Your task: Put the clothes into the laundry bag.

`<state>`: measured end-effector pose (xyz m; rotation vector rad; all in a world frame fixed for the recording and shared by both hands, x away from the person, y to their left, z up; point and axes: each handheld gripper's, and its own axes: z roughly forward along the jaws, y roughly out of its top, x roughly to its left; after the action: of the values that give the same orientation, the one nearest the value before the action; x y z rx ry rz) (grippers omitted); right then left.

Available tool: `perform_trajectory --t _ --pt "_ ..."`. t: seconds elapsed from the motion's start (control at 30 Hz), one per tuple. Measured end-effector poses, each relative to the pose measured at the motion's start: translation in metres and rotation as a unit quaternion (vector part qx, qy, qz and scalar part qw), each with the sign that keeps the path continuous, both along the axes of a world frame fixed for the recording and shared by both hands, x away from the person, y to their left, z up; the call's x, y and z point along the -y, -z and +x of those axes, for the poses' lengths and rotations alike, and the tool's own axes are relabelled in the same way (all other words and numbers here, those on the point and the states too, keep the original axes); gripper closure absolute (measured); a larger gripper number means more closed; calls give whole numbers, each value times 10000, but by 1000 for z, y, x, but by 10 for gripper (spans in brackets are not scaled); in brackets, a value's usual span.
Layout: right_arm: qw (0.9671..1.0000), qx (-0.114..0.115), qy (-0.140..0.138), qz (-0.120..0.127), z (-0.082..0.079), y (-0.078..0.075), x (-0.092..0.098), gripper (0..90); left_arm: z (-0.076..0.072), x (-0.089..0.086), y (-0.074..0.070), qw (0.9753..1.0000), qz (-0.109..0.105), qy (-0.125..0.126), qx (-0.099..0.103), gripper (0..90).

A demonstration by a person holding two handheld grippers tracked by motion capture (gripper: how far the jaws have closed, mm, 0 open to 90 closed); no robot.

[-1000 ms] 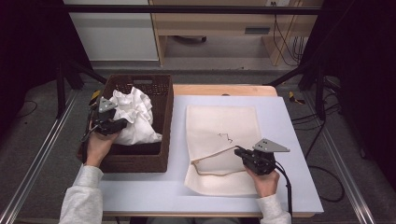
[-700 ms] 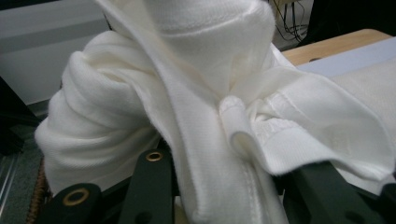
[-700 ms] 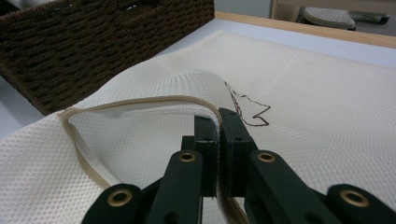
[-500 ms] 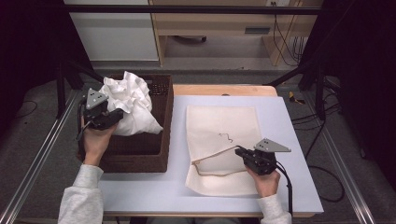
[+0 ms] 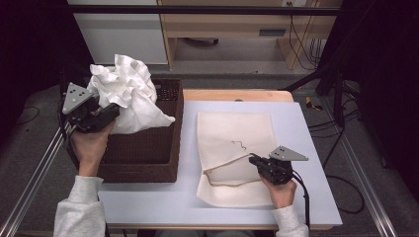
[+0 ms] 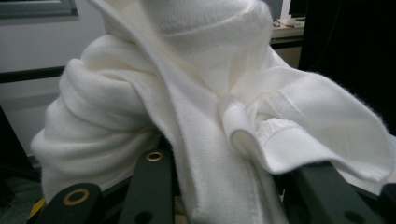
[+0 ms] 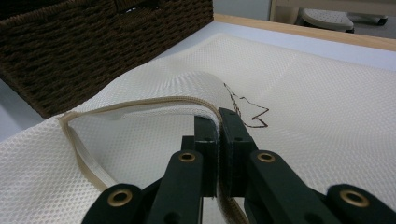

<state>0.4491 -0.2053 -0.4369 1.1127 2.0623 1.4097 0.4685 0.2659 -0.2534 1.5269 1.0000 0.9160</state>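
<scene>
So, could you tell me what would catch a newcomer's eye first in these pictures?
Probably the crumpled white garment, lifted above the dark wicker basket at the table's left by the left gripper. Next, the flat cream mesh bag on the white table, its zipper edge pinched up by the right gripper.

High view: table top [image 5: 306,123] evenly lit from above, surroundings dark at 9 and 3 o'clock. White garment [image 6: 196,116] bright, near-overexposed, soft focus. Right gripper view: background blurred at 12 o'clock.
</scene>
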Motion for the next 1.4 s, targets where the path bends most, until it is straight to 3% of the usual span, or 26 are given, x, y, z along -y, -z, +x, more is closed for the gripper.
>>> perform_trajectory --t 0.2,0.47,0.73,0.83,1.0,1.3,1.4 --pt "10000 -19 12 7 0 0 1 871 -21 15 -16 9994 7 208 274 634" --pt "9999 -9 36 99 1 -1 1 870 -39 47 -28 9954 47 771 565 633" --pt "9999 -36 23 131 2 -1 2 871 -49 85 -26 9909 120 1267 443 632" --pt "9998 -37 59 175 3 -2 3 872 -55 101 -22 9874 231 1502 439 632" --pt "9999 -33 63 157 6 -4 2 872 -66 125 -10 9811 239 1874 412 632" --pt "9998 3 154 159 9 -4 5 872 -84 164 18 9679 368 2478 201 631" --pt "9997 5 182 166 10 -4 5 872 -89 173 29 9645 428 2604 107 631"
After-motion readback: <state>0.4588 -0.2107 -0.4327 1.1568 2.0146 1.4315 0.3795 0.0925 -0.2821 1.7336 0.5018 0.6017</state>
